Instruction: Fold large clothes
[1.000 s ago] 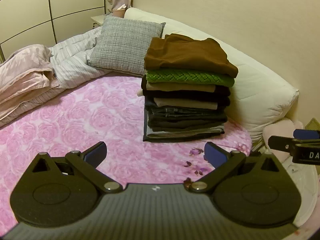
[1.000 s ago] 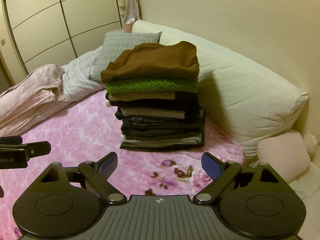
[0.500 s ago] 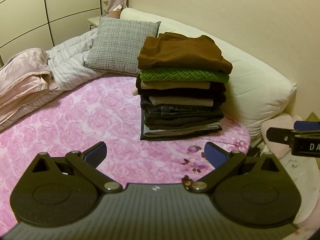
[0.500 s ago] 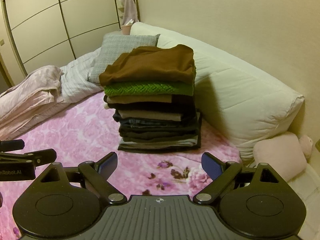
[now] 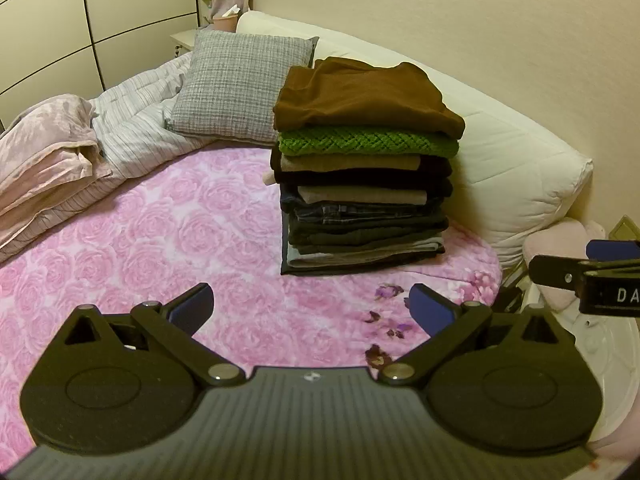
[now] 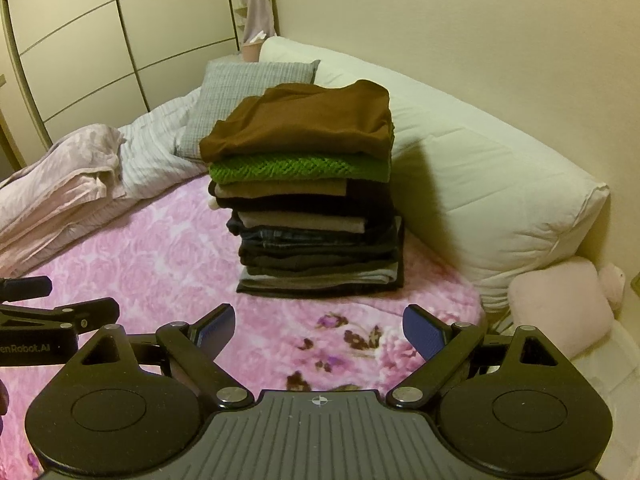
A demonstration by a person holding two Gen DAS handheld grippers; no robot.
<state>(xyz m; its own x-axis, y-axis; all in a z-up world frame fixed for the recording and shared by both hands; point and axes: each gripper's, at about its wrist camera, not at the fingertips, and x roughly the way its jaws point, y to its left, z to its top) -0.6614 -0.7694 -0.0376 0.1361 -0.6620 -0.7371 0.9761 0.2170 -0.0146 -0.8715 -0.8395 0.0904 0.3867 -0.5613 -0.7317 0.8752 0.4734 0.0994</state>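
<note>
- left gripper (image 5: 310,306): nearest in the left wrist view, jaws spread wide, blue pads (image 5: 192,303) bare, nothing held, above the pink rose-print blanket (image 5: 132,248).
- right gripper (image 6: 318,326): nearest in the right wrist view, jaws equally wide apart, nothing between them, over a purple flower print on the same blanket.
- cross-views: each camera catches the other gripper side-on at its edge; the left wrist view shows the right one at far right, the right wrist view shows the left one at far left.
- stack of folded clothes (image 5: 366,184): mid-distance on the blanket, well apart from both grippers; brown garment (image 6: 304,122) on top, green knit (image 5: 368,142) beneath, darker layers below.
- white bolster (image 6: 488,184): just right of and behind the stack, along the wall.
- pink cushion (image 6: 560,312): right of the bed; whole only in the right wrist view.
- grey pillow (image 5: 240,88), striped duvet (image 5: 136,128), pink bedding (image 5: 44,152): far left.
- wardrobe doors (image 6: 120,28): farthest, wider in the right wrist view.
</note>
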